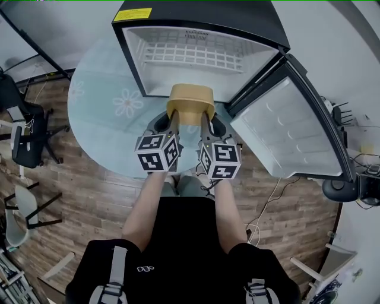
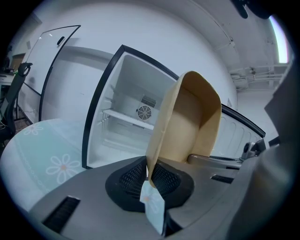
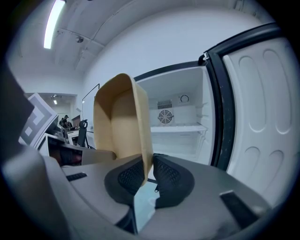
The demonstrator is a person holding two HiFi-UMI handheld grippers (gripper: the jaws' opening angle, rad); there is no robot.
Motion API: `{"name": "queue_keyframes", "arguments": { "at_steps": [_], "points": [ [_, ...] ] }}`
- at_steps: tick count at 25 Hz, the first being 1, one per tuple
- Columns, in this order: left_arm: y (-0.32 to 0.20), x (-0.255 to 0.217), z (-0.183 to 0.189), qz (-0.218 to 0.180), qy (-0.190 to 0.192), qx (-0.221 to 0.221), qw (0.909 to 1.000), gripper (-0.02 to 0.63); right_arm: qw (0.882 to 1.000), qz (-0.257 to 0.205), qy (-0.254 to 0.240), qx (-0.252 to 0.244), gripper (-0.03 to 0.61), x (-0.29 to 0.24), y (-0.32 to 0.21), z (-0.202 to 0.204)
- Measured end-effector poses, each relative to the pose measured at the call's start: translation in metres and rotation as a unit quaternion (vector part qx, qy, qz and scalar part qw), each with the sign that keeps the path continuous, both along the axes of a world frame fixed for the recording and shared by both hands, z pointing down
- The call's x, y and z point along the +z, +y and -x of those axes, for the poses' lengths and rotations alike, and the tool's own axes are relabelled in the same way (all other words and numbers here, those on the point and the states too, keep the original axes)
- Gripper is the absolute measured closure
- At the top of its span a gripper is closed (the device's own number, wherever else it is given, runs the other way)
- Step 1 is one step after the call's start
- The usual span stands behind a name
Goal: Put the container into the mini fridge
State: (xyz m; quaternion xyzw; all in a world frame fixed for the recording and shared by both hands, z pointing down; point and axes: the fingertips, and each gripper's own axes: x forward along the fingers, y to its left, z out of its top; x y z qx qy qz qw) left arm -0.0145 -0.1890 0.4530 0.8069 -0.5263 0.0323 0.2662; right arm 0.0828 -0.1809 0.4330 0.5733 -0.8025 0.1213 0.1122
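Two grippers share the load. The left gripper has its jaws pinched nearly together on the left wall of the tan container. The right gripper is clamped the same way on the right wall.

Container: open-topped, looks empty, held clear of the table, just in front of the mini fridge and centred on its opening.

Fridge door: swung wide to the right of the cabinet, nothing blocking the mouth.

Inside the fridge: a white shelf across the upper part, bare floor below it, no items seen.

Progress, by my reading: the door is open and the container is picked up, but it is not yet past the fridge's front edge.

Left to do: carry it in, set it on the shelf or floor, release both walls, back out, and perhaps shut the door.
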Motion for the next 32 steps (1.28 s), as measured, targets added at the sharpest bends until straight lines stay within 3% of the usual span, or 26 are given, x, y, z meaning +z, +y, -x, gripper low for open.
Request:
{"name": "queue_keyframes", "arguments": {
  "at_steps": [14, 32],
  "points": [
    [-0.026, 0.019, -0.007, 0.028, -0.01, -0.033, 0.999, 0.592, 0.999, 0.026, -0.014, -0.036, 0.538, 0.02, -0.036, -0.008],
    [-0.056, 0.074, 0.005, 0.105, -0.008, -0.013, 0.9944, 0.586, 0.995, 0.093, -0.018, -0.016, 0.538, 0.08, -0.062, 0.004]
  ]
}}
